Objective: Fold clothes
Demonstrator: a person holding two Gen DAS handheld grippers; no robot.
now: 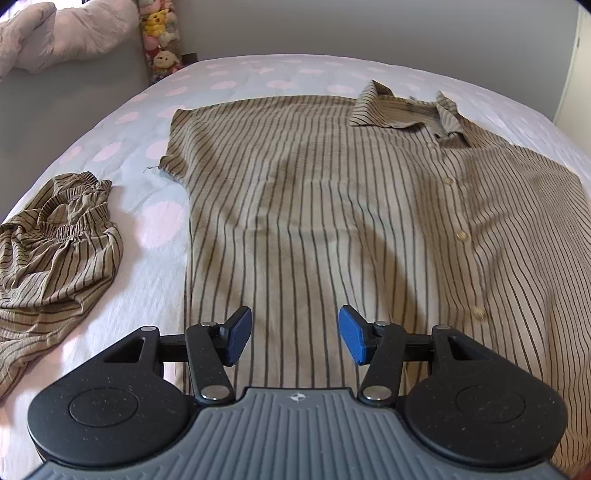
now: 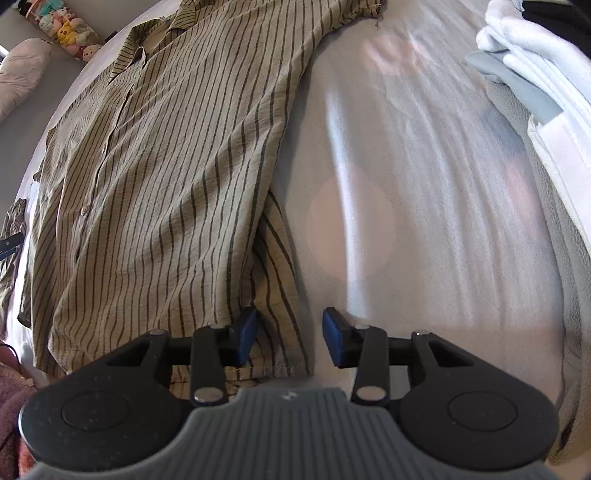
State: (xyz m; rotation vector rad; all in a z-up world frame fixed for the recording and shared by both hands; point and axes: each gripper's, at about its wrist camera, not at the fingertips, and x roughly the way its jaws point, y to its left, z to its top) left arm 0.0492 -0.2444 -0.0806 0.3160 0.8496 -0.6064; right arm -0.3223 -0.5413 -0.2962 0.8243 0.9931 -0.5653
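Note:
A beige shirt with dark stripes [image 1: 332, 206] lies spread flat, buttons up, on the bed, collar at the far side. It also shows in the right wrist view [image 2: 166, 166]. My left gripper [image 1: 294, 338] is open and empty, just above the shirt's lower left part near its hem. My right gripper [image 2: 290, 338] is open and empty, over the shirt's lower right hem corner [image 2: 280, 354], which lies between the blue pads [image 2: 245, 338]. Matching striped shorts [image 1: 51, 243] lie crumpled to the left of the shirt.
The bed has a white sheet with pink dots [image 1: 159, 221]. A pink duvet [image 1: 55, 33] and plush toys [image 1: 160, 33] sit at the far left. Folded white and grey clothes [image 2: 524, 70] lie at the right of the bed.

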